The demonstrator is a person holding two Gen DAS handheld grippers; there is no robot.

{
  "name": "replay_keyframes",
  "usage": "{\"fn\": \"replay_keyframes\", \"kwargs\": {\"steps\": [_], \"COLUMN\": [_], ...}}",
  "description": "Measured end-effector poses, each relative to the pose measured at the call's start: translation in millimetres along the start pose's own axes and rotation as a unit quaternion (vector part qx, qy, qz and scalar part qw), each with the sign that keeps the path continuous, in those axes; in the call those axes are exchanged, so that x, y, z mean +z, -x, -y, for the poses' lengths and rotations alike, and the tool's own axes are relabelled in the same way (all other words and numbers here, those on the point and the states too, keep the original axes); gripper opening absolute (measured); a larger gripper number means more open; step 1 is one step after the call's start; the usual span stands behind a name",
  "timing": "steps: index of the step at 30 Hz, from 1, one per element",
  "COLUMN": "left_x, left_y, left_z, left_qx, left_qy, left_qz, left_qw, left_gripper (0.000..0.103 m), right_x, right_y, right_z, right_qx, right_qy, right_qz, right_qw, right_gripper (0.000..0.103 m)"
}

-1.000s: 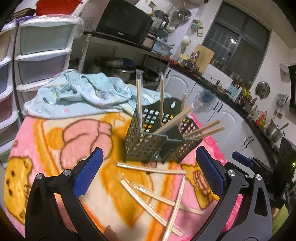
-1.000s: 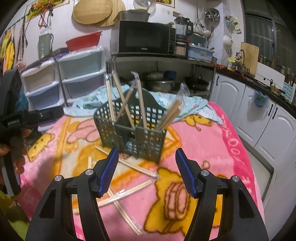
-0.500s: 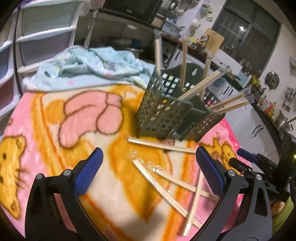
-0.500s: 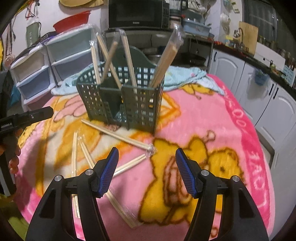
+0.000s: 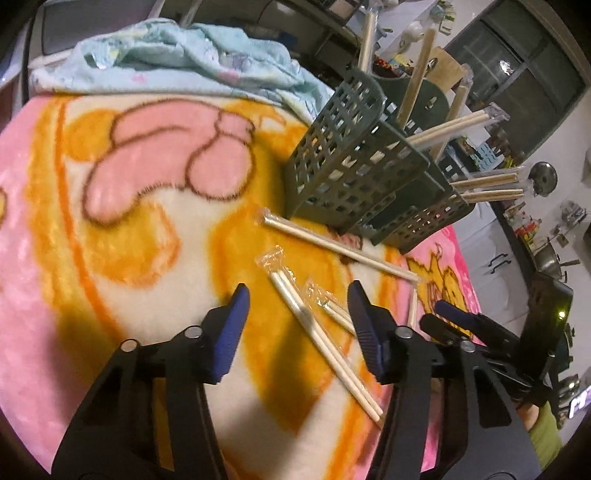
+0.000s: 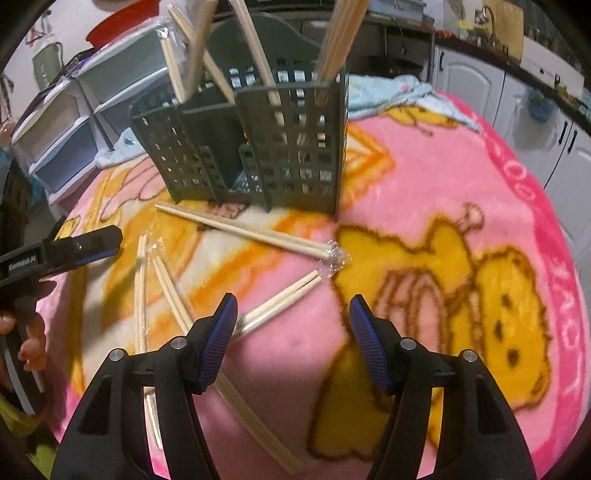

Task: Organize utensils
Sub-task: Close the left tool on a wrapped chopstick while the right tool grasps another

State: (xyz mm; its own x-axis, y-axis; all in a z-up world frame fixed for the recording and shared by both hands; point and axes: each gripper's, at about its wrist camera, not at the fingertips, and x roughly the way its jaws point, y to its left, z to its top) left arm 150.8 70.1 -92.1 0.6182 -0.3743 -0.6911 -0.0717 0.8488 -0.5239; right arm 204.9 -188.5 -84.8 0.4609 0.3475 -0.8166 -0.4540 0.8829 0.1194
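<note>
the left gripper (image 5: 297, 295) is closing over a wrapped chopstick pair (image 5: 321, 339) on the blanket (image 5: 129, 221), not pinching it yet. the right gripper (image 6: 291, 306) is closing too, with nothing between its jaws. pinch the pair in the middle, then drop it in the green basket (image 5: 354, 162) at 1 o'clock.

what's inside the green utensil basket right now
Several wrapped chopstick pairs stand inside the green basket, leaning in different compartments, tops poking above the rim. Their lower ends show only in glimpses through the lattice walls, and the basket's floor is hidden.
</note>
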Motion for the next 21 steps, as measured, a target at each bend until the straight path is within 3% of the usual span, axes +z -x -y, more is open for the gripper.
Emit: {"fn": "replay_keyframes", "kwargs": {"steps": [5,13,21], "left_x": [3,16,22], "left_y": [-13,-23,-31], "left_z": [-7,-18,-19], "left_qx": [-0.014,-0.026,0.002], "left_qy": [0.030,0.065,0.053], "left_qz": [-0.015,-0.018,-0.020], "left_qw": [0.9993,0.9974,0.9984], "left_gripper": [0.040,0.036,0.014], "right_x": [6,19,22], "right_y": [-16,-27,-29], "right_z": [6,11,24], "right_qx": [0.022,0.019,0.011], "right_qy": [-0.036,-0.059,-0.087], "right_qz": [-0.022,-0.031,-0.029], "right_qw": [0.999,0.998,0.996], "right_gripper": [0.052,0.045,0.027]}}
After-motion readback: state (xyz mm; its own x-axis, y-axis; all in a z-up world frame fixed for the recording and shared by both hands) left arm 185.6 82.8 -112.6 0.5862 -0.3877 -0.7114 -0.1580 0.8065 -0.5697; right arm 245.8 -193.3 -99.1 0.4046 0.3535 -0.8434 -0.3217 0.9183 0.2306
